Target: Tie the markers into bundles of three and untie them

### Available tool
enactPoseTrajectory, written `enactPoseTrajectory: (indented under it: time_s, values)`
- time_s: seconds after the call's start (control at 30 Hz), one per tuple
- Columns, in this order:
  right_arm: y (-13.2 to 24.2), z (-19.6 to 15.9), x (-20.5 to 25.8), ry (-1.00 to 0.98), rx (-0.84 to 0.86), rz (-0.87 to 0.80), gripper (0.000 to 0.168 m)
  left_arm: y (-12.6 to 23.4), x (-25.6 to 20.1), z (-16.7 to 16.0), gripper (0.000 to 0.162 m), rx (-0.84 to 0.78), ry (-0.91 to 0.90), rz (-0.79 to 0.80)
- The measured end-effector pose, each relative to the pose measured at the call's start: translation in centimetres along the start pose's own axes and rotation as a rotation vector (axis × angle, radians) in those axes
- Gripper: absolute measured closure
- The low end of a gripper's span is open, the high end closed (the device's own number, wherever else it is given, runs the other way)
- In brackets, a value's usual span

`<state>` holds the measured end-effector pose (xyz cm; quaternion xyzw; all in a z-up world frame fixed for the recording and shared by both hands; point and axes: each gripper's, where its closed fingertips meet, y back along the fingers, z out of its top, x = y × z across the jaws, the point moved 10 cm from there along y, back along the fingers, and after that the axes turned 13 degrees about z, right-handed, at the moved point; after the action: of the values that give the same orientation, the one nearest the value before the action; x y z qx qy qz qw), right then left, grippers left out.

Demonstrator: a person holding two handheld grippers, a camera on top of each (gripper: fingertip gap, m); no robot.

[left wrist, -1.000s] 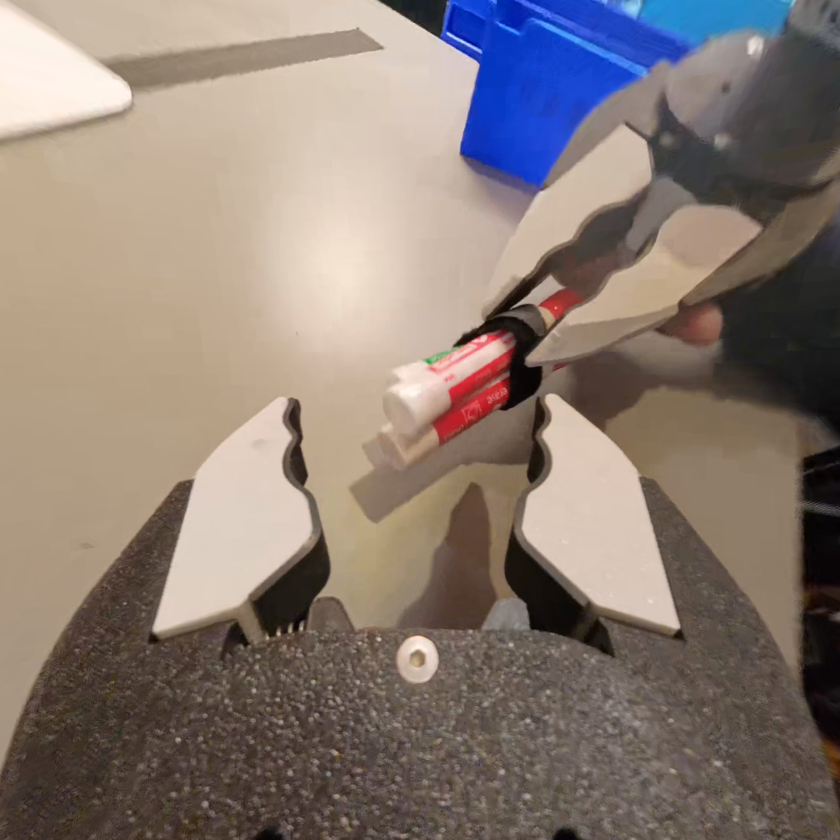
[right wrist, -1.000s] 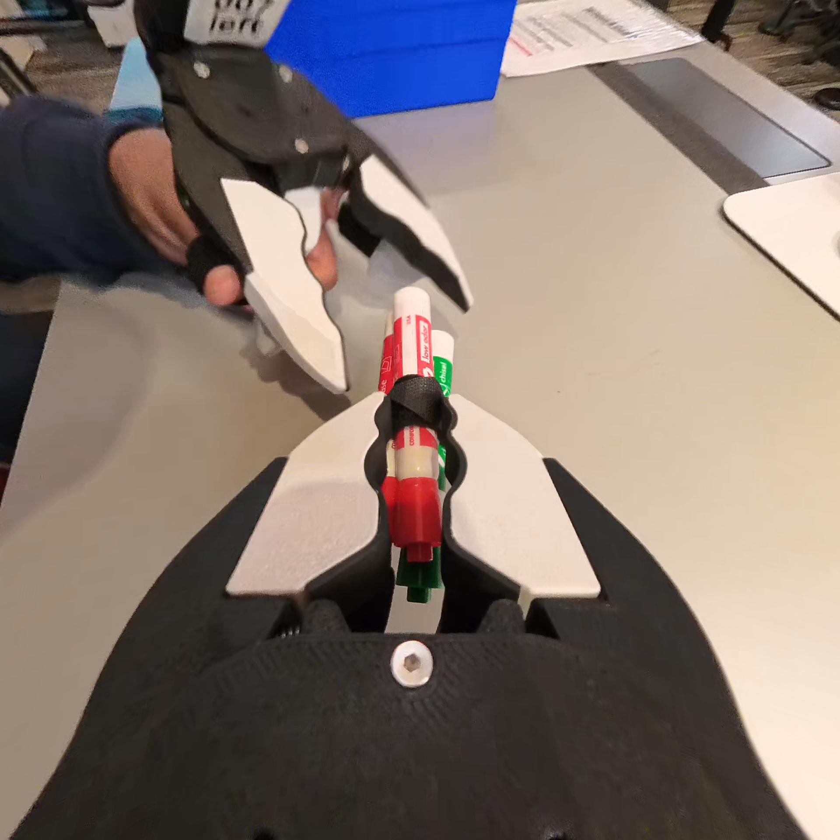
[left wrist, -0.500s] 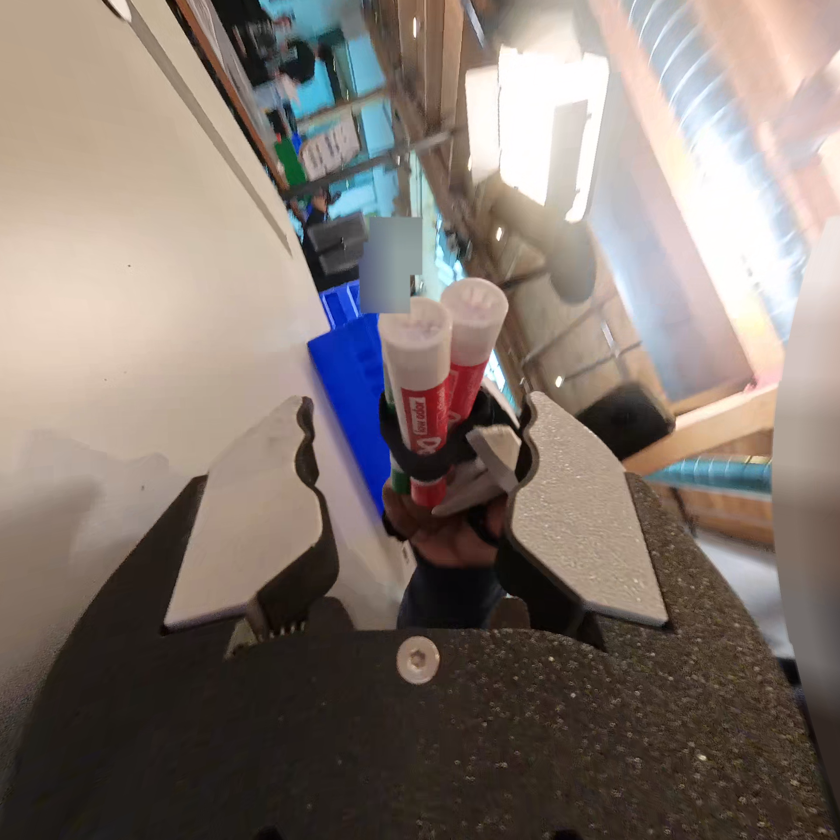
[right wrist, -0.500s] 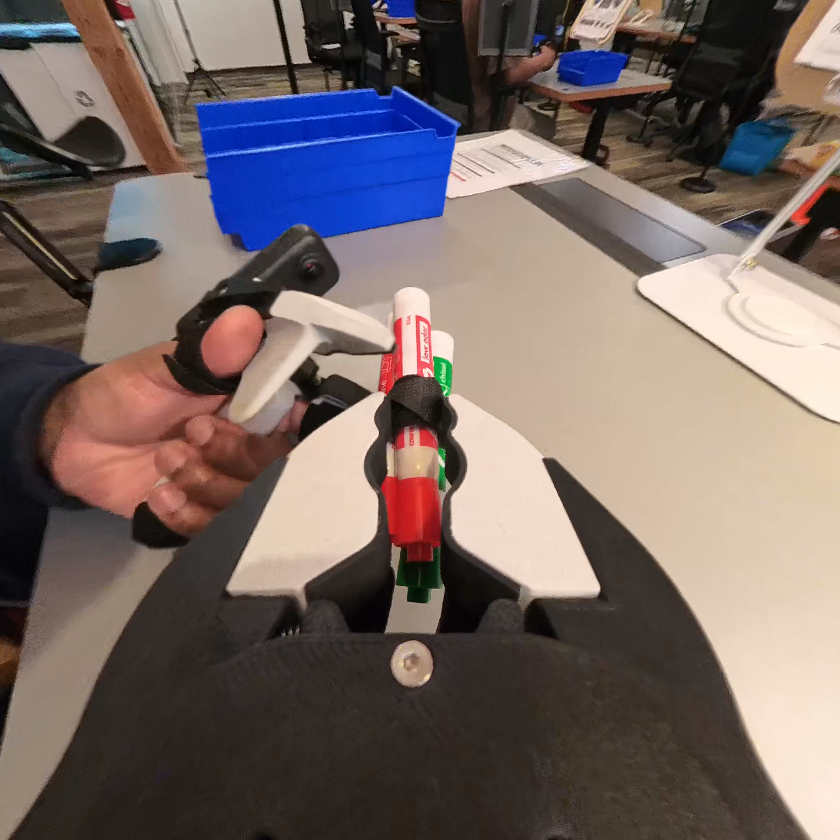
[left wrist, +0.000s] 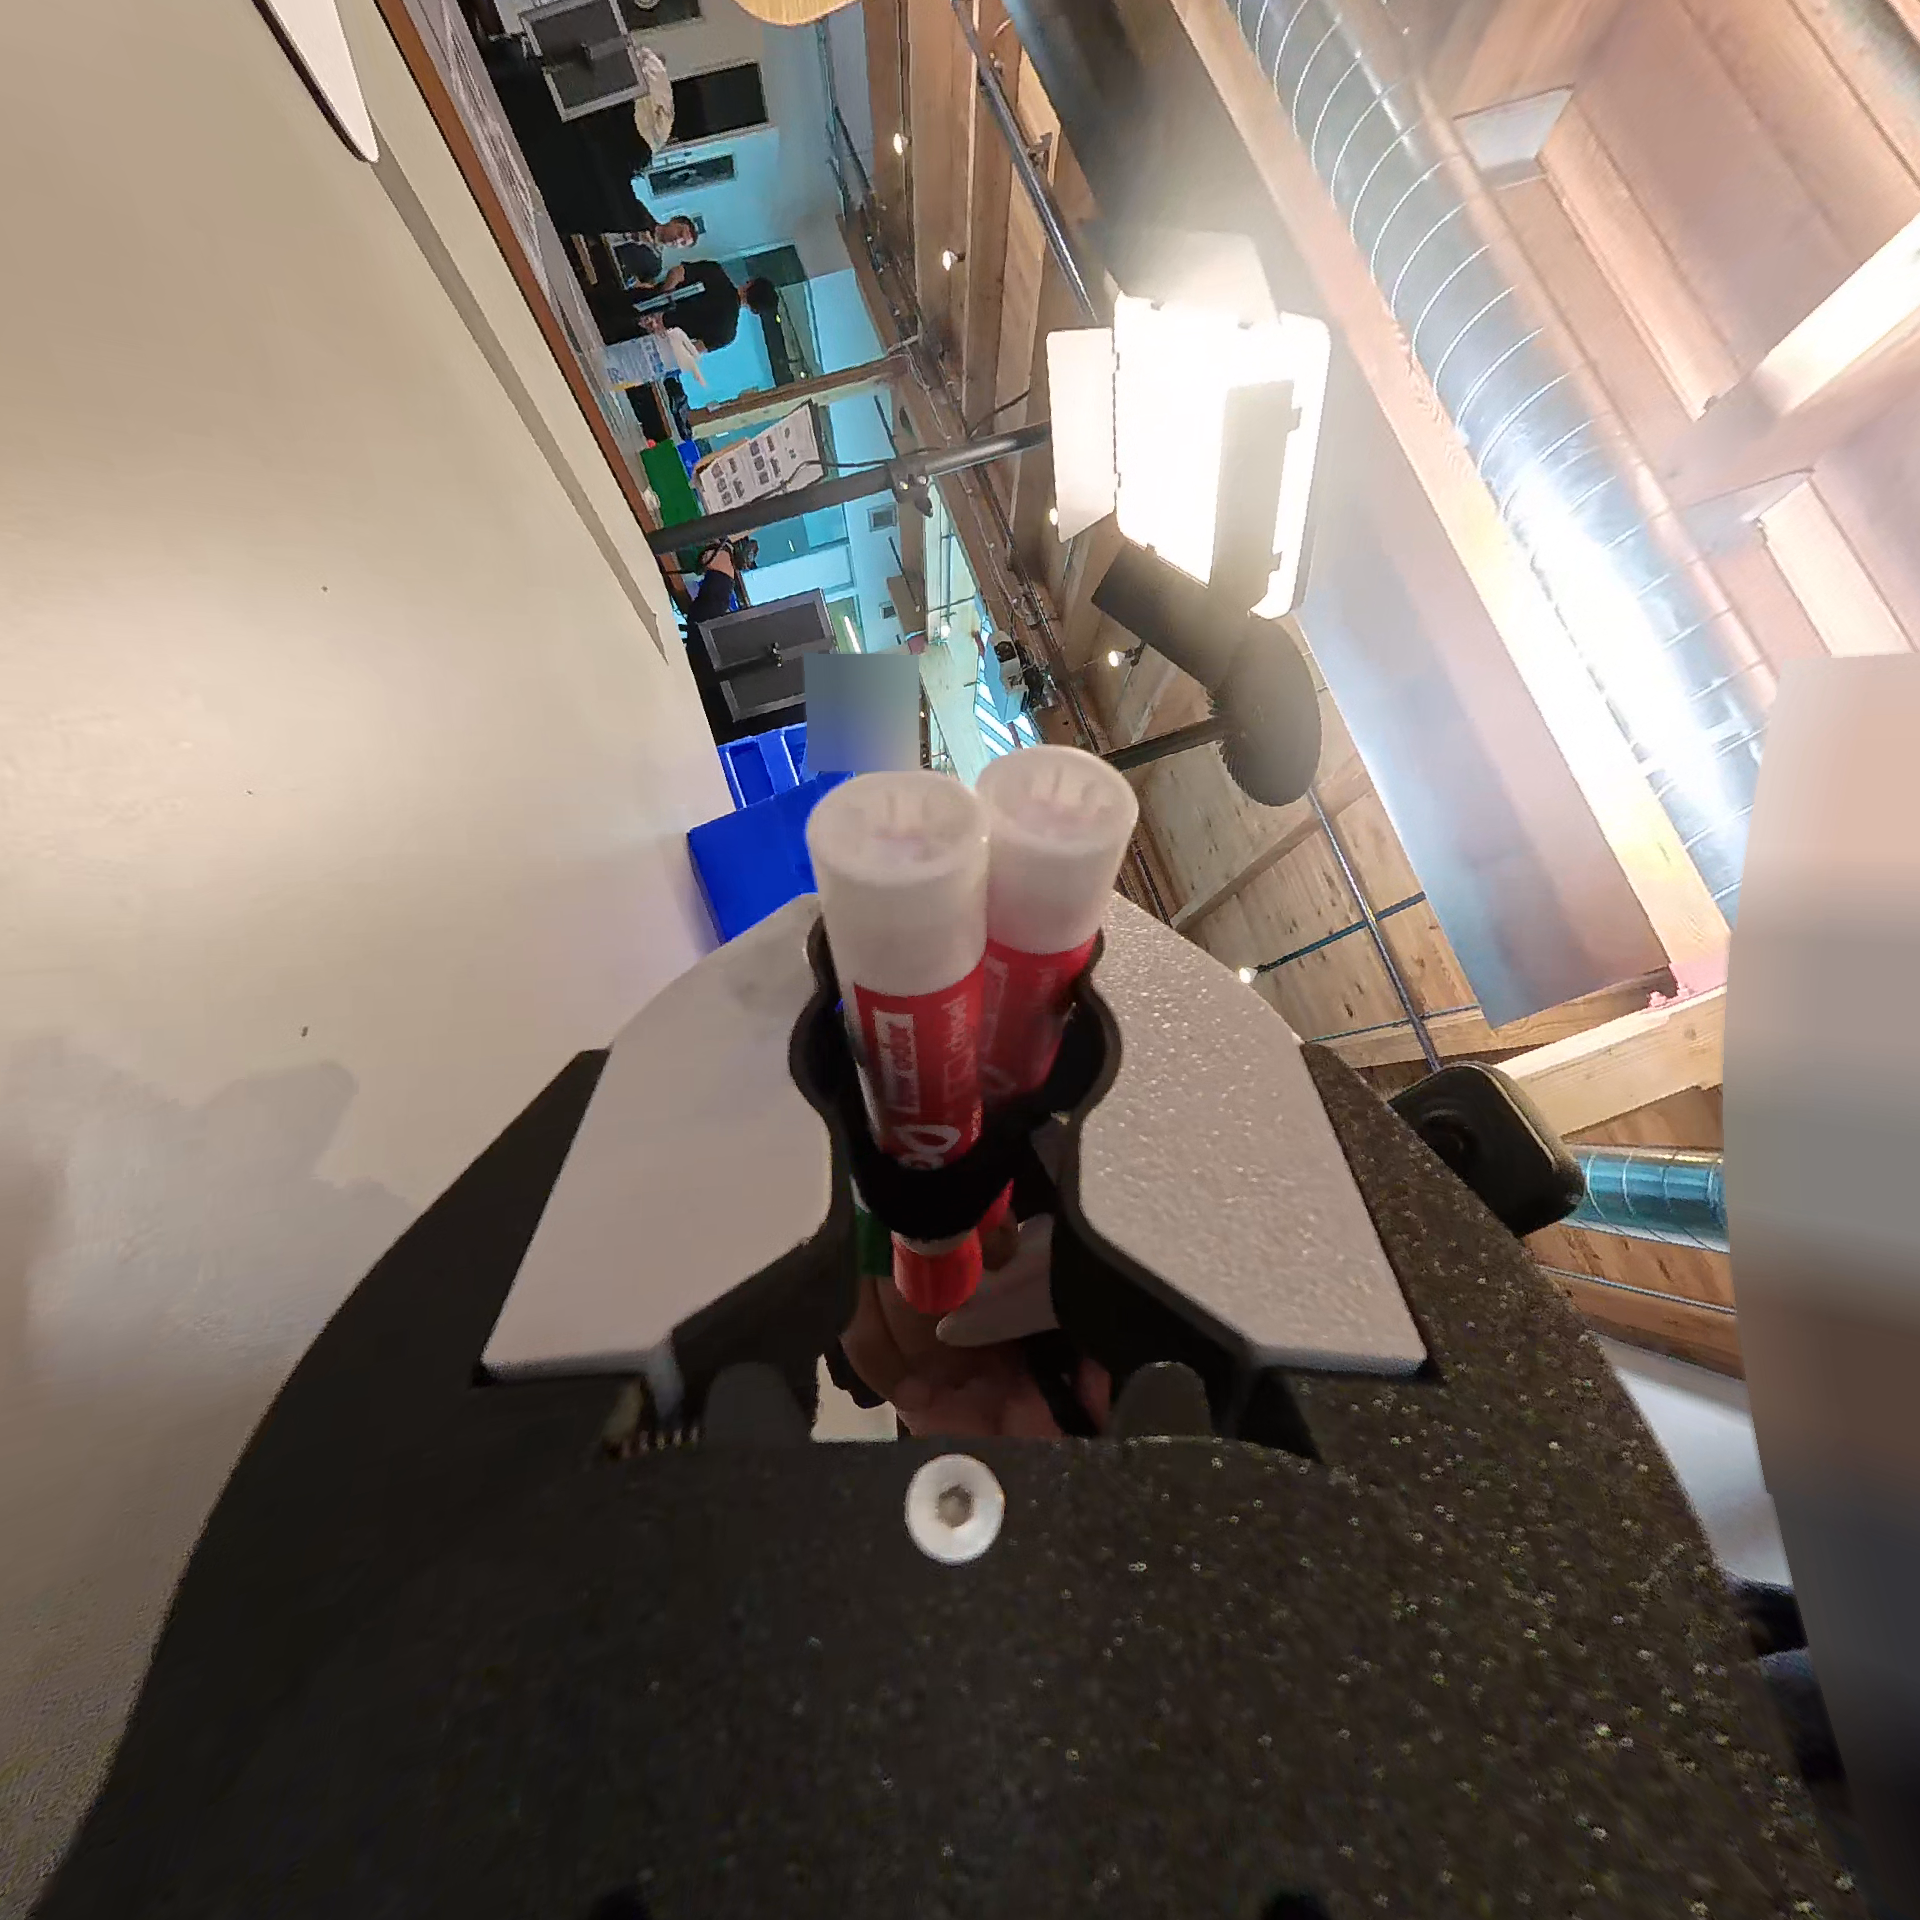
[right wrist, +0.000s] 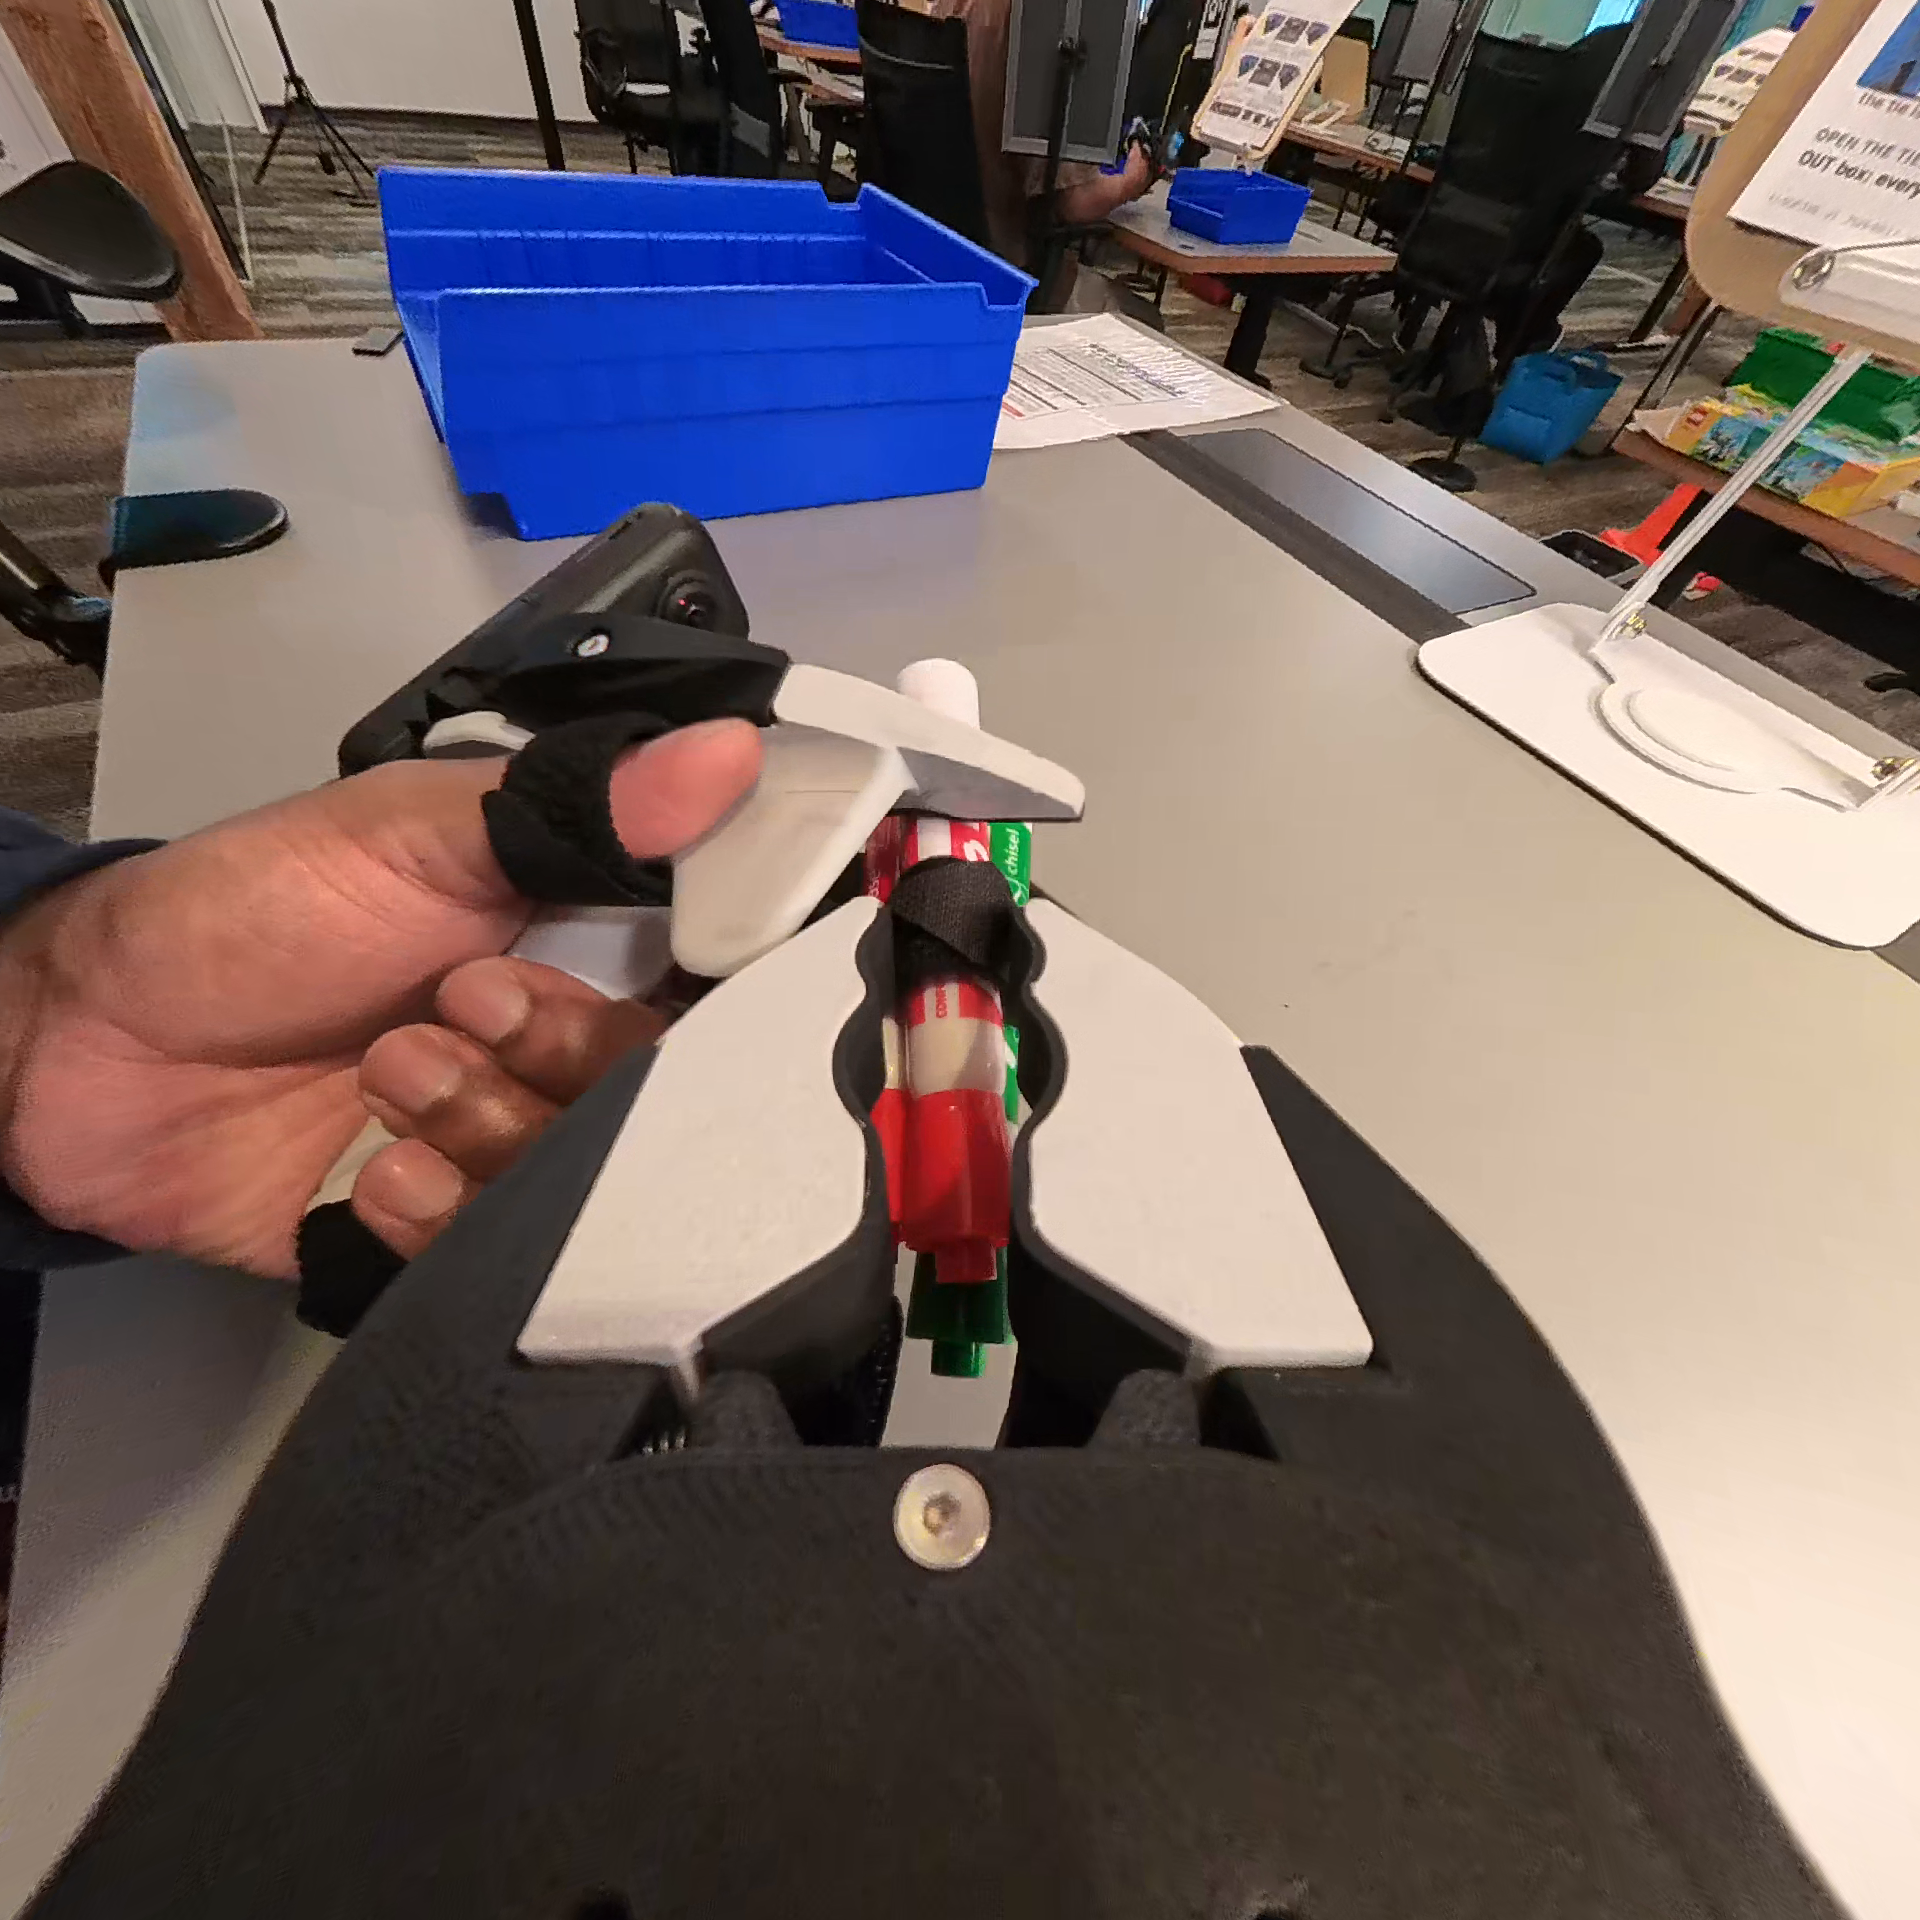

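Two handheld grippers meet on one bundle of markers (right wrist: 948, 1039) above a grey table (right wrist: 1247, 831). The right gripper (right wrist: 951, 940) has its pale fingers closed around the capped end of the bundle, red and green caps pointing back toward its body, and a black strap (right wrist: 951, 920) wraps the markers just beyond the fingertips. The left gripper (left wrist: 961, 971), turned on its side in a person's hand (right wrist: 260, 997), comes in across the bundle's far end; in its own view the jaws are drawn in snug around the white barrel ends of the same markers, with the strap (left wrist: 935, 1184) sitting just behind its fingers. The bundle hangs clear of the tabletop, held at both ends. Beyond the bundle a blue bin (right wrist: 707, 343) stands on the table, a printed sheet (right wrist: 1122, 379) lying just beside it, and a white stand base (right wrist: 1662, 748) sits well to the right of the markers
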<state>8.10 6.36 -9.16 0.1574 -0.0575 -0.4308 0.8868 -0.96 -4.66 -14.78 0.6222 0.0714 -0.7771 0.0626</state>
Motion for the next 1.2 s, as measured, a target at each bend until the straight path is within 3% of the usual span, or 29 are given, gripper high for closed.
enactPoseTrajectory:
  time_s: [0.43, 0.47, 0.57, 0.63, 0.8, 0.93, 1.07, 1.2]
  values:
    - [0.4, -0.2, 0.0, 0.040, 0.008, 0.053, 0.147, 0.5, -0.4, -0.1, 0.125, 0.016, -0.091, 0.077]
    - [0.5, -0.2, 0.1, 0.064, 0.011, 0.052, 0.148, 0.6, -0.5, -0.1, 0.135, 0.014, -0.095, 0.076]
    - [0.9, 0.1, 0.5, 0.129, -0.035, 0.037, 0.167, 0.8, 0.0, 0.0, 0.140, 0.006, -0.083, 0.101]
    - [1.0, 0.2, 0.5, 0.135, -0.026, 0.030, 0.168, 0.7, 0.4, -0.3, 0.140, 0.018, -0.064, 0.106]
    - [1.0, -0.1, 0.5, 0.135, 0.008, 0.035, 0.145, 0.8, 0.4, -0.4, 0.140, 0.022, -0.067, 0.093]
    - [0.8, -0.6, -0.4, 0.016, 0.076, 0.101, 0.127, 0.8, 0.1, -0.4, 0.140, 0.034, -0.099, 0.079]
    - [1.5, -1.0, -1.5, -0.215, -0.003, 0.282, 0.119, 1.0, -0.2, -0.1, 0.140, 0.028, -0.116, -0.008]
    - [1.9, -2.0, -2.4, -0.487, -0.079, 0.580, 0.106, 1.0, -0.7, 0.5, 0.140, 0.100, -0.203, -0.120]
